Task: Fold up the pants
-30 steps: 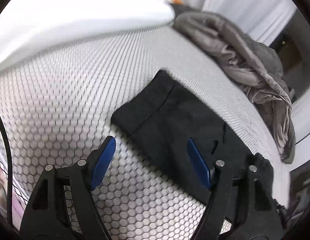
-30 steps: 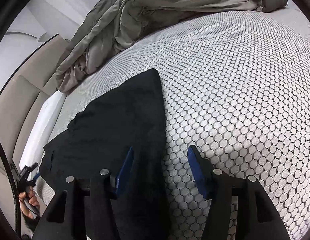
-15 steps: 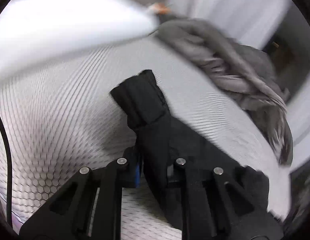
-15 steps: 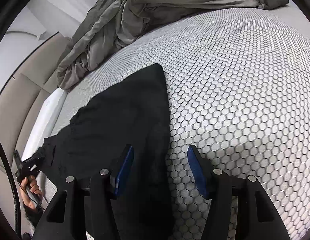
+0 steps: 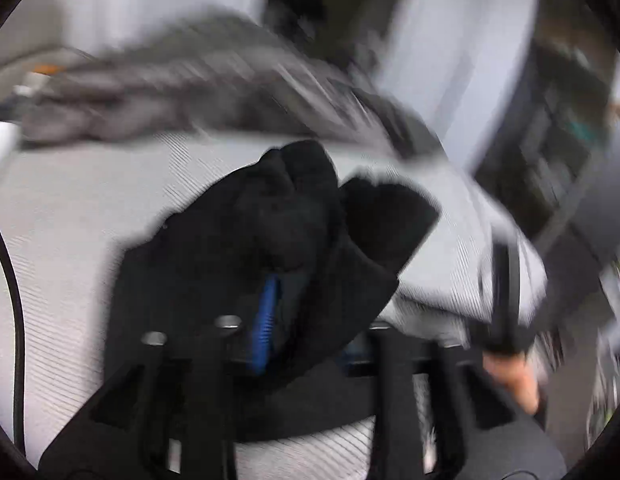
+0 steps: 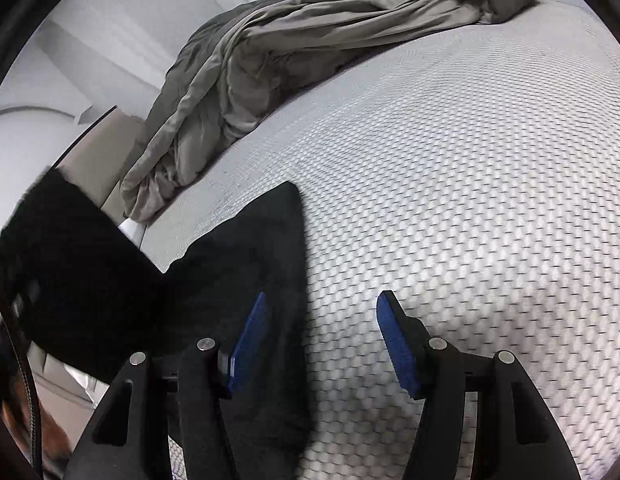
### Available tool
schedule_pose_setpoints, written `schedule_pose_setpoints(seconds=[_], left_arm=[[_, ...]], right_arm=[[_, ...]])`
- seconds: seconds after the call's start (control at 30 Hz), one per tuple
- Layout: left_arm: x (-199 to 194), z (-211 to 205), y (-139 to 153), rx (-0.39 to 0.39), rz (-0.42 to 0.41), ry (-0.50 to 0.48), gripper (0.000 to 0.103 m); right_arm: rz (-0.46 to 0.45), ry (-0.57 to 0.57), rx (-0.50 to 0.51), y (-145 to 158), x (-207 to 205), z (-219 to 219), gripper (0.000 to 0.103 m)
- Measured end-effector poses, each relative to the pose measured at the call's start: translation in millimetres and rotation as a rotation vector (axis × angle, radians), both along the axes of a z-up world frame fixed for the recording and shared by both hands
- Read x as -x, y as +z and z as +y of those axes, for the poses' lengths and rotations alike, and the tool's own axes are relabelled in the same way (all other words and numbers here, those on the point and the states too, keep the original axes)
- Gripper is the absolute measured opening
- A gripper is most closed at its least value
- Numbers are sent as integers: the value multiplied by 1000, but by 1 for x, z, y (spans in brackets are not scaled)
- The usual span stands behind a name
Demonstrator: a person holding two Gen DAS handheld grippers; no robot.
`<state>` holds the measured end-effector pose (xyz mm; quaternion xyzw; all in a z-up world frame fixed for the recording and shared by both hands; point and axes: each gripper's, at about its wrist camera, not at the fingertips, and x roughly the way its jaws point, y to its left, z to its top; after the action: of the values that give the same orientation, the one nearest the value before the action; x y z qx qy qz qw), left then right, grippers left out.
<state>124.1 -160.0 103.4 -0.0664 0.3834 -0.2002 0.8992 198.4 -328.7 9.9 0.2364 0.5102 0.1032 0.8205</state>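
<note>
A white mattress (image 6: 449, 184) with a honeycomb quilted cover fills most of the right wrist view. A rumpled grey duvet (image 6: 294, 52) lies heaped along its far edge, spilling down over one corner. Beside the bed runs a beige upholstered frame (image 6: 110, 148), with pale walls beyond.

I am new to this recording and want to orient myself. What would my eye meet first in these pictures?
First, the black pants, bunched and lifted in the shut left gripper at the centre of the blurred left view. Then the crumpled grey blanket at the far edge of the honeycomb-patterned mattress, with the right gripper open above it.
</note>
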Motion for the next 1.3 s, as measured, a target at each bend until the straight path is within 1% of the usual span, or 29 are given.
schedule_pose_setpoints(seconds=[0.03, 0.1, 0.13, 0.2, 0.27, 0.3, 0.33, 0.37, 0.4, 0.43, 0.47, 0.5, 0.53, 0.57, 0.6, 0.63, 0.67, 0.73, 0.8, 0.83, 0.87, 0.93, 0.97, 1.0, 1.07, 1.13, 1.17, 1.23, 1.3], left_arm=[[0, -26, -23, -44, 51, -89, 60], [7, -53, -55, -98, 96, -190, 60], [14, -63, -71, -129, 98, -230, 60], [25, -66, -79, -161, 85, -273, 60], [28, -53, -71, -147, 63, -285, 60], [30, -42, -65, -139, 48, -277, 60], [28, -27, -55, -131, 19, -247, 64], [37, -14, -47, -129, -4, -214, 73], [34, -3, -45, -128, -23, -188, 78], [28, 16, -43, -121, -62, -135, 84], [20, 30, -45, -110, -80, -98, 84], [12, 46, -50, -99, -82, -56, 84], [5, 62, -58, -87, -65, -8, 84], [-5, 76, -68, -82, -28, 39, 84], [-19, 86, -76, -85, 17, 74, 84], [-25, 95, -82, -81, 44, 100, 83], [-29, 104, -86, -70, 53, 124, 83], [-34, 116, -90, -55, 61, 157, 83], [-28, 125, -89, -71, 48, 153, 84], [-17, 139, -87, -89, 33, 154, 84], [-13, 139, -86, -112, 17, 150, 84], [-5, 141, -81, -145, -13, 141, 84], [-7, 142, -78, -152, -21, 140, 84], [-7, 144, -78, -155, -31, 144, 84], [3, 147, -69, -147, -26, 149, 84], [4, 150, -69, -133, -11, 158, 84], [8, 149, -67, -133, -9, 160, 84], [5, 150, -68, -136, -4, 167, 84], [7, 149, -68, -139, -5, 170, 84]], right_arm=[[-3, -12, 1, 2, 1, -6, 59], [-8, -40, -3, 6, 6, -20, 59], [-9, -49, -6, 7, 8, -24, 59], [-7, -61, -14, 8, 10, -31, 59], [-7, -47, -20, 9, 11, -30, 59], [-8, -29, -24, 9, 12, -28, 59], [-8, -11, -29, 9, 11, -24, 59], [-9, 15, -45, 9, 12, -18, 59], [-8, 32, -65, 8, 12, -15, 59], [-5, 64, -110, 7, 13, -9, 59], [1, 90, -147, 5, 12, -5, 59], [12, 125, -195, 3, 13, 2, 59], [26, 168, -247, 1, 12, 12, 59], [41, 213, -310, -1, 14, 20, 59], [48, 232, -342, -3, 14, 27, 59], [55, 249, -373, -4, 14, 36, 59], [63, 262, -393, -6, 14, 42, 59], [87, 270, -374, -10, 12, 52, 59], [131, 278, -295, -16, 11, 62, 59], [143, 277, -293, -18, 10, 62, 59], [148, 264, -314, -19, 10, 62, 59], [123, 250, -341, -11, 11, 61, 59], [92, 255, -368, -4, 13, 61, 59], [79, 272, -370, 2, 15, 60, 59], [55, 310, -366, 9, 19, 65, 61], [50, 339, -373, 13, 24, 71, 62], [61, 356, -338, 12, 26, 75, 62], [60, 348, -250, 11, 30, 76, 62], [67, 320, -243, 8, 29, 71, 62]])
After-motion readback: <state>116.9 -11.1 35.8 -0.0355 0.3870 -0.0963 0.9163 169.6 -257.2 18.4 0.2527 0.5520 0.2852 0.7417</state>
